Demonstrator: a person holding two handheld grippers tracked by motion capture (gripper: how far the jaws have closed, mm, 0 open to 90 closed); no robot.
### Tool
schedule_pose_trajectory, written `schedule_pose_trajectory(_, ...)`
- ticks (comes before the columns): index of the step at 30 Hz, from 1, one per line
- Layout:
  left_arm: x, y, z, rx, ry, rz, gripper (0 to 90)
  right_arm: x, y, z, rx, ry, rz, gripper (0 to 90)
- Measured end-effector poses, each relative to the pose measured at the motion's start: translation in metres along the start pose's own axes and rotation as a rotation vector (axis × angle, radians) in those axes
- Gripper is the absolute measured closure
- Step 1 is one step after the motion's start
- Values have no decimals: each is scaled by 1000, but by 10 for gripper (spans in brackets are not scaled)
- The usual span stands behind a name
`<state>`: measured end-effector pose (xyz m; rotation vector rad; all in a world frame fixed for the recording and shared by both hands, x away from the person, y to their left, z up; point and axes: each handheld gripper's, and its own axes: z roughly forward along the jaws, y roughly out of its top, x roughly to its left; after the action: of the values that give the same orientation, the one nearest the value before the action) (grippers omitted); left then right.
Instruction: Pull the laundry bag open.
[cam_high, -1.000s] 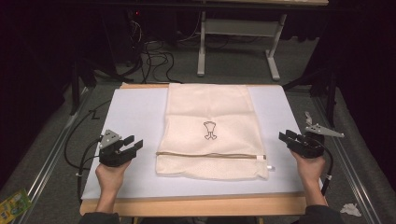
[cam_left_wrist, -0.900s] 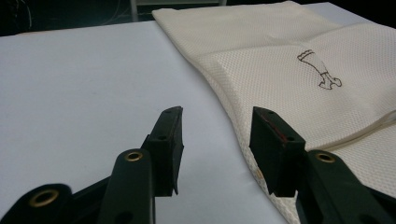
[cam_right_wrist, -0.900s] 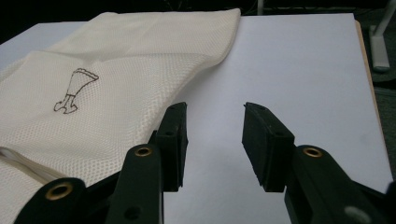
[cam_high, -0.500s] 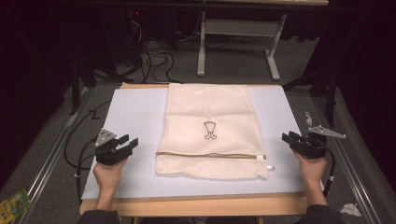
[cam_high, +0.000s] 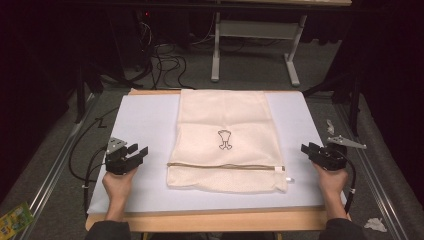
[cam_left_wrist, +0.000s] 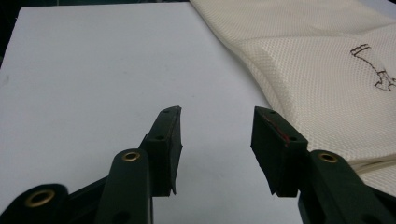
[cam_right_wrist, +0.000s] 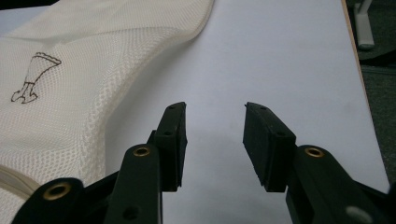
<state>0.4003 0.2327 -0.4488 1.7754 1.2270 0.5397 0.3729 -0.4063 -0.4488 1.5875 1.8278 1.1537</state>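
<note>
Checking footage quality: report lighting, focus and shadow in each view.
High view: white board and mesh laundry bag are lit, surroundings dark, picture slightly soft. Left gripper view: fingers sharp, bag's far edge soft. Right gripper view: faint shadow on the board between the fingers.

Bare white worktop (cam_high: 145, 120) is lying open on both sides of the cream mesh bag (cam_high: 225, 125), so the left gripper (cam_high: 139, 152) and right gripper (cam_high: 309, 148) are getting a free run inward, with just the bag's edges sitting in the way mid-worktop.
</note>
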Motion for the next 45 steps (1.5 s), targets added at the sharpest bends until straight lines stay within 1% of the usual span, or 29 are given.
schedule_pose_trajectory(4, 1, -1, 6, 5, 13, 6, 530, 0, -2, 4, 10, -9, 2, 604)
schedule_pose_trajectory(7, 1, -2, 9, 6, 13, 0, 530, 0, -3, 9, 15, -16, -9, 602)
schedule_pose_trajectory(8, 2, -2, 11, 5, 12, -4, 529, 1, -4, 9, 19, -19, -5, 601)
schedule_pose_trajectory(10, 3, -4, 14, 6, 18, -15, 527, 1, -4, 12, 25, -26, -18, 600)
schedule_pose_trajectory(12, 3, -4, 16, 8, 22, -20, 528, 2, -5, 14, 35, -32, -14, 599)
schedule_pose_trajectory(16, 4, -5, 20, 7, 29, -21, 526, 3, -6, 15, 40, -39, -23, 598)
schedule_pose_trajectory(17, 4, -5, 21, 9, 32, -19, 525, 3, -6, 16, 36, -40, -33, 598)
schedule_pose_trajectory(19, 3, -6, 23, 7, 39, -18, 523, 4, -6, 17, 38, -43, -33, 598)
schedule_pose_trajectory(22, 4, -7, 25, 16, 49, -4, 519, 4, -8, 20, 32, -42, -33, 597)
schedule_pose_trajectory(27, 4, -10, 31, 17, 67, 3, 516, 4, -10, 23, 28, -37, -23, 593)
schedule_pose_trajectory(30, 3, -12, 33, 21, 76, 20, 514, 4, -11, 25, 26, -35, -21, 589)
schedule_pose_trajectory(31, 3, -12, 34, 20, 75, 23, 513, 4, -12, 25, 22, -33, -26, 588)
schedule_pose_trajectory(33, 2, -13, 36, 13, 80, 31, 512, 6, -13, 26, 23, -40, -23, 583)
schedule_pose_trajectory(37, 0, -16, 38, 18, 86, 52, 509, 5, -15, 27, 22, -48, -39, 561)
schedule_pose_trajectory(38, -1, -16, 38, 18, 89, 58, 507, 6, -15, 27, 21, -50, -22, 553)
schedule_pose_trajectory(39, -2, -16, 38, 10, 93, 64, 505, 5, -15, 27, 13, -50, -22, 544)
schedule_pose_trajectory(40, -2, -17, 38, 9, 94, 72, 503, 5, -16, 26, 12, -50, -8, 533)
schedule_pose_trajectory(41, -3, -17, 38, 7, 96, 78, 495, 4, -16, 25, 3, -50, -11, 523)
schedule_pose_trajectory(42, -4, -18, 38, 6, 100, 84, 486, 4, -17, 25, -2, -52, 2, 513)
schedule_pose_trajectory(43, -5, -18, 38, 5, 103, 90, 482, 4, -17, 24, -7, -55, 2, 501)
schedule_pose_trajectory(45, -4, -18, 38, 9, 102, 87, 475, 4, -18, 24, -8, -66, 2, 496)
